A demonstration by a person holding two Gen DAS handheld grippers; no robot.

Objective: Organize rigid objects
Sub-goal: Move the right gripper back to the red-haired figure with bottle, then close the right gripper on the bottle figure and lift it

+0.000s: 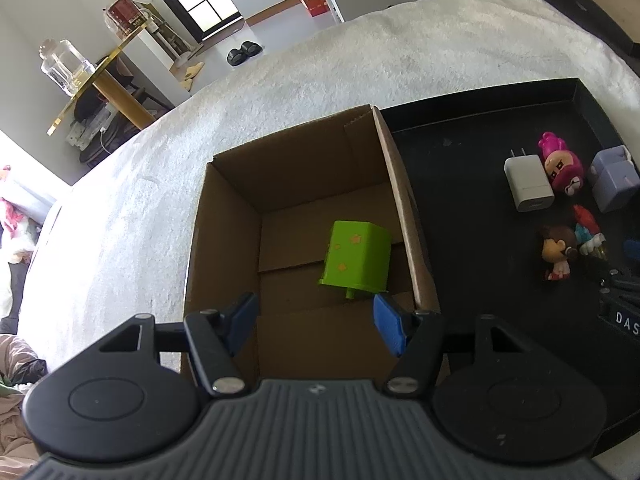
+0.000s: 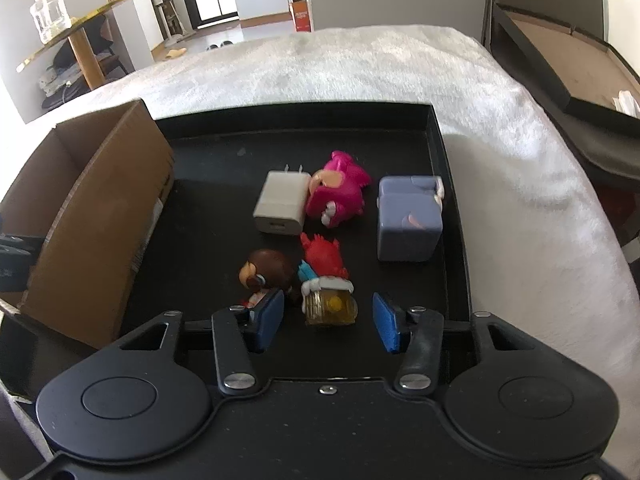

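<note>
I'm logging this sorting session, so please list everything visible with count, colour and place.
cardboard box: 1, brown, on white cover left of tray
green block: 1, green, inside box
tray: 1, black, on white cover
charger: 1, white, tray
pink figure: 1, tray, beside charger
lilac cube: 1, tray's right side
brown-haired figure: 1, tray
red figure: 1, tray
left gripper: open, over box
right gripper: open, over tray

A cardboard box (image 1: 304,184) stands against the tray's (image 2: 436,152) left edge, holding a toy block (image 1: 358,256); a charger (image 2: 282,202) and figurines (image 2: 338,194) lie mid-tray.
</note>
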